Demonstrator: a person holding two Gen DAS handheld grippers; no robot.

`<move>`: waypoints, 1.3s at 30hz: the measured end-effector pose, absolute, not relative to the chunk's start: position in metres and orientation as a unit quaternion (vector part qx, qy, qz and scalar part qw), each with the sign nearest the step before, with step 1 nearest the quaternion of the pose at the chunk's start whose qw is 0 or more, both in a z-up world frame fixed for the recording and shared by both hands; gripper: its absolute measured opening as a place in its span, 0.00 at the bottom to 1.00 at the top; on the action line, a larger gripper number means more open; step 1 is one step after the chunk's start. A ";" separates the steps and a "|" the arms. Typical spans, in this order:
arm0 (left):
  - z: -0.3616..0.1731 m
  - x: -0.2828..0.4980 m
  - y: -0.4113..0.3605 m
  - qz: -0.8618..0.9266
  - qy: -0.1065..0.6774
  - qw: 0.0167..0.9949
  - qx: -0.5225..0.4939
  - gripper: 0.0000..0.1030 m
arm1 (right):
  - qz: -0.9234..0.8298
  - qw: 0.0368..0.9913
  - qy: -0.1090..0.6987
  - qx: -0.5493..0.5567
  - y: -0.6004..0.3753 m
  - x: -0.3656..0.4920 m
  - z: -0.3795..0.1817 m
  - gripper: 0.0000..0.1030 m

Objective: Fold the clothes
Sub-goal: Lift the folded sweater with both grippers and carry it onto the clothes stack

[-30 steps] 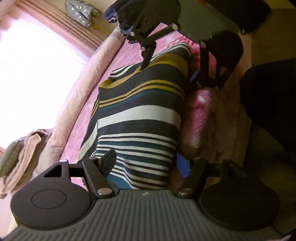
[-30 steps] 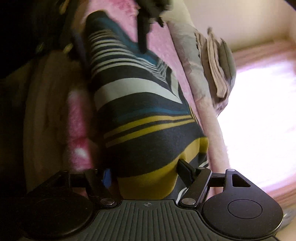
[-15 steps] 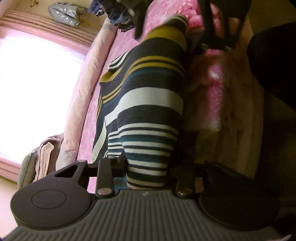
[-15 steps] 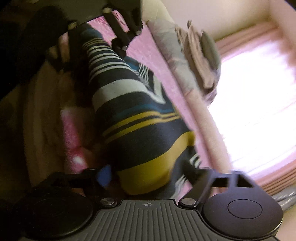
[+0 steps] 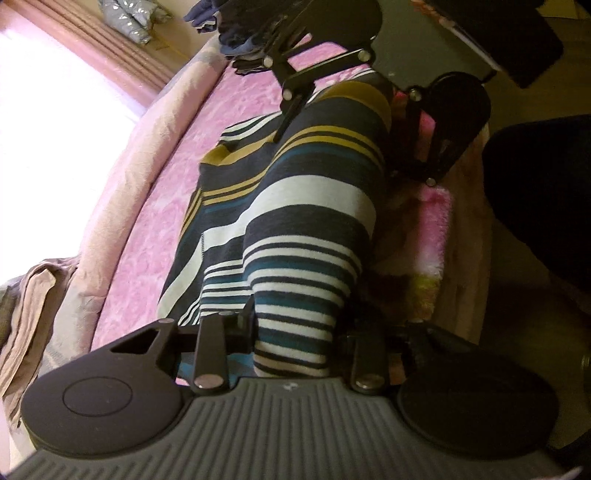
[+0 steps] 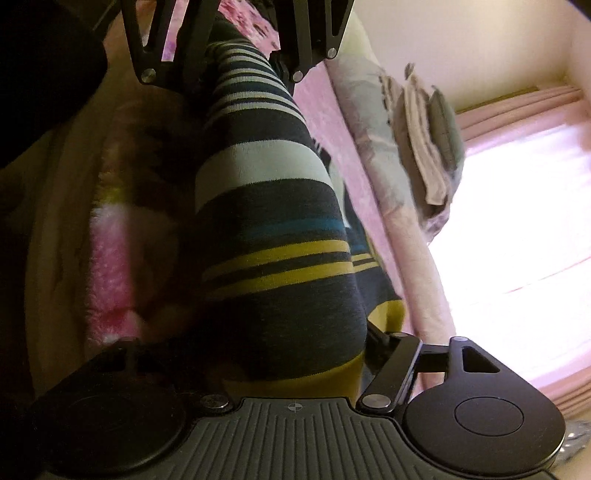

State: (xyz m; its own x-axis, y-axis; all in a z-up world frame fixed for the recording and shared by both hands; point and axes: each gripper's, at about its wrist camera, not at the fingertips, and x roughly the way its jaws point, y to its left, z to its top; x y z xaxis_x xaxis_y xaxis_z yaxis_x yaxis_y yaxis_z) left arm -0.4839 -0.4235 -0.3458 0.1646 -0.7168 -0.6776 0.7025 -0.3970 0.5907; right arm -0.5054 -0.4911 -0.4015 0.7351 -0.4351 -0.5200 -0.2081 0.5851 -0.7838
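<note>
A striped garment (image 5: 306, 221) in navy, white, teal and mustard is stretched between my two grippers over a pink bedspread (image 5: 177, 206). My left gripper (image 5: 295, 332) is shut on its finely striped end. My right gripper (image 6: 291, 354) is shut on its mustard and navy end (image 6: 280, 302). Each gripper faces the other: the right one shows at the top of the left wrist view (image 5: 347, 92), the left one at the top of the right wrist view (image 6: 236, 55). The near edge is lifted; the far part of the garment (image 5: 218, 206) lies on the bed.
A pale pink bed edge (image 5: 122, 177) runs beside a bright window (image 6: 517, 240). Folded beige and grey clothes (image 6: 424, 133) sit on that edge. Dark clothes (image 5: 229, 33) lie at the far end. A fluffy pink item (image 5: 436, 229) lies beside the garment.
Both grippers have closed on the garment's ends and lifted its near edge off the bed. They have come closer to each other.
</note>
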 end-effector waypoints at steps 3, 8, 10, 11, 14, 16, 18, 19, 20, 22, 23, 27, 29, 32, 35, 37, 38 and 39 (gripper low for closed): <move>-0.334 -0.481 -0.428 -0.655 0.011 0.537 0.531 0.27 | -0.056 0.824 0.382 -0.415 -0.496 -0.506 -0.362 0.52; -0.275 -0.482 -0.430 -0.661 0.040 0.513 0.546 0.25 | -0.033 0.833 0.422 -0.355 -0.504 -0.506 -0.296 0.49; -0.237 -0.484 -0.432 -0.670 0.050 0.499 0.548 0.25 | -0.024 0.836 0.438 -0.330 -0.508 -0.506 -0.270 0.49; -0.219 -0.487 -0.434 -0.674 0.053 0.491 0.550 0.25 | -0.020 0.837 0.445 -0.318 -0.509 -0.506 -0.257 0.49; -0.170 -0.505 -0.446 -0.689 0.058 0.459 0.558 0.25 | -0.011 0.839 0.468 -0.277 -0.518 -0.513 -0.214 0.48; -0.141 -0.521 -0.456 -0.700 0.058 0.435 0.563 0.25 | -0.010 0.840 0.485 -0.246 -0.527 -0.527 -0.182 0.48; -0.113 -0.539 -0.470 -0.712 0.054 0.412 0.566 0.25 | -0.013 0.839 0.498 -0.218 -0.539 -0.543 -0.153 0.48; -0.101 -0.550 -0.478 -0.717 0.049 0.403 0.567 0.25 | -0.017 0.839 0.501 -0.213 -0.547 -0.551 -0.140 0.48; -0.090 -0.561 -0.486 -0.722 0.043 0.394 0.567 0.25 | -0.022 0.838 0.504 -0.208 -0.555 -0.559 -0.127 0.48; -0.069 -0.584 -0.501 -0.730 0.022 0.382 0.567 0.25 | -0.044 0.836 0.506 -0.208 -0.571 -0.581 -0.103 0.48; -0.058 -0.593 -0.510 -0.733 0.009 0.380 0.564 0.25 | -0.056 0.835 0.506 -0.208 -0.579 -0.591 -0.092 0.48; -0.018 -0.621 -0.546 -0.744 -0.044 0.380 0.548 0.25 | -0.113 0.830 0.499 -0.221 -0.609 -0.623 -0.050 0.48; 0.000 -0.631 -0.564 -0.748 -0.072 0.380 0.539 0.25 | -0.142 0.826 0.495 -0.227 -0.625 -0.639 -0.029 0.48; 0.022 -0.637 -0.591 -0.759 -0.121 0.373 0.520 0.25 | -0.186 0.817 0.492 -0.237 -0.637 -0.671 -0.009 0.48; 0.038 -0.640 -0.622 -0.768 -0.174 0.362 0.499 0.25 | -0.239 0.800 0.492 -0.245 -0.659 -0.685 0.010 0.48; 0.047 -0.645 -0.646 -0.772 -0.203 0.356 0.486 0.25 | -0.269 0.790 0.493 -0.248 -0.673 -0.695 0.023 0.48; 0.050 -0.649 -0.660 -0.774 -0.215 0.354 0.480 0.25 | -0.282 0.785 0.493 -0.249 -0.681 -0.700 0.029 0.48; 0.054 -0.653 -0.673 -0.775 -0.226 0.352 0.474 0.25 | -0.295 0.780 0.493 -0.250 -0.688 -0.705 0.035 0.48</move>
State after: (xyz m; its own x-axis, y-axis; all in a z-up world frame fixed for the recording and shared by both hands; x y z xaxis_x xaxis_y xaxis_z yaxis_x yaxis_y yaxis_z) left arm -0.6531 -0.6730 0.0544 -0.3039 -0.7591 -0.5757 0.3309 -0.6507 0.6834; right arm -0.7045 -0.6881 0.0353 0.3409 -0.7059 -0.6209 0.2139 0.7014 -0.6799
